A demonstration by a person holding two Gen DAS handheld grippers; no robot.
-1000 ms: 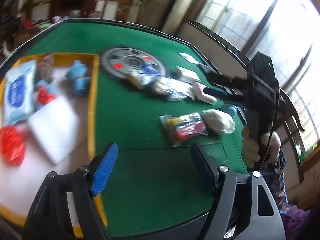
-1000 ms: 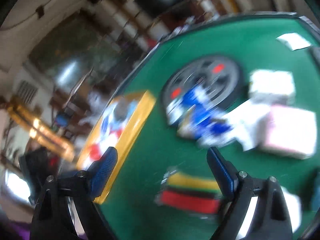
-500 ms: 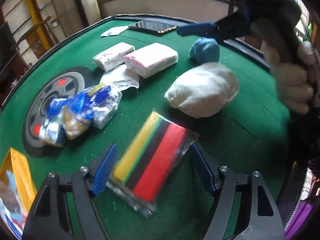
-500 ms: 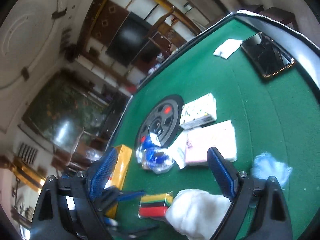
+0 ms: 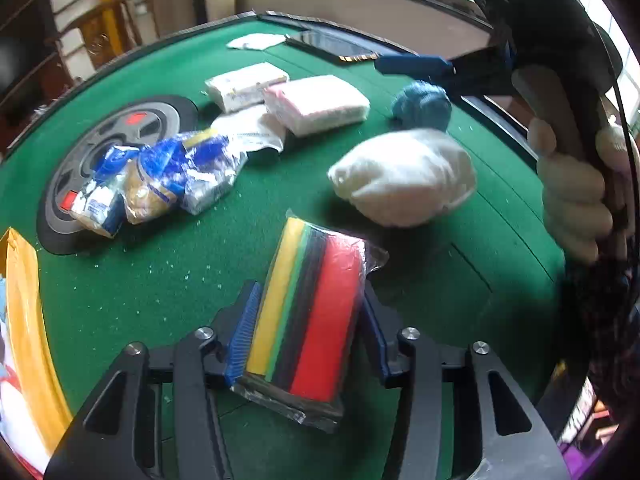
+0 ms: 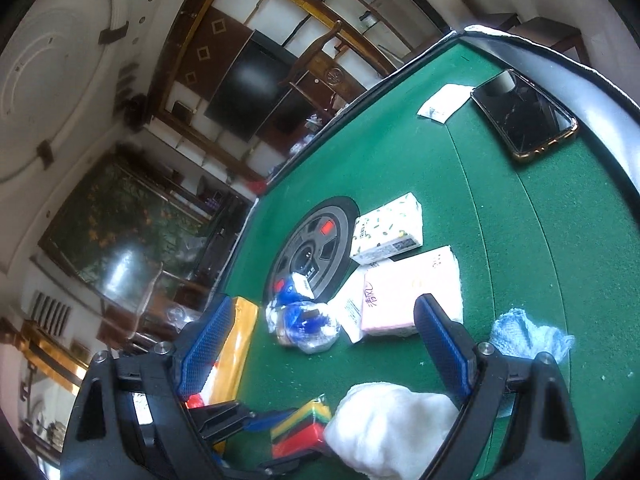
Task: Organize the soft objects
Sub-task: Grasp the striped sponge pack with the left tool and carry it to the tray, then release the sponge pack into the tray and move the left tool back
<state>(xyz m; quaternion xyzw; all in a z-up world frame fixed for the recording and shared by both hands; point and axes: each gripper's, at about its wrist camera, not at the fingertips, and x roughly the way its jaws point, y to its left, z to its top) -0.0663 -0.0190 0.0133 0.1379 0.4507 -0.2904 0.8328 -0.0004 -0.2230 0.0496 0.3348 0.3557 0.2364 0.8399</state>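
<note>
A plastic-wrapped pack of striped sponges (image 5: 316,316), yellow, green, black and red, lies on the green table. My left gripper (image 5: 306,336) has closed its blue pads on the pack's two sides; it also shows in the right wrist view (image 6: 300,430). A white cloth bundle (image 5: 404,176) lies just beyond, with a blue cloth ball (image 5: 422,106) behind it. My right gripper (image 6: 320,352) is open and empty, held above the white bundle (image 6: 392,424) and the blue cloth (image 6: 528,338).
A pink tissue pack (image 5: 316,104), a white tissue pack (image 5: 246,86) and a clear bag of blue-wrapped items (image 5: 160,180) lie near a grey round disc (image 5: 120,128). A yellow-rimmed tray (image 5: 24,320) holds items at left. A phone (image 6: 524,114) and paper slip (image 6: 442,102) lie far back.
My left gripper swung from the tray to the striped sponge pack, moved around it and closed on its sides. The right gripper steadied above the white bundle.
</note>
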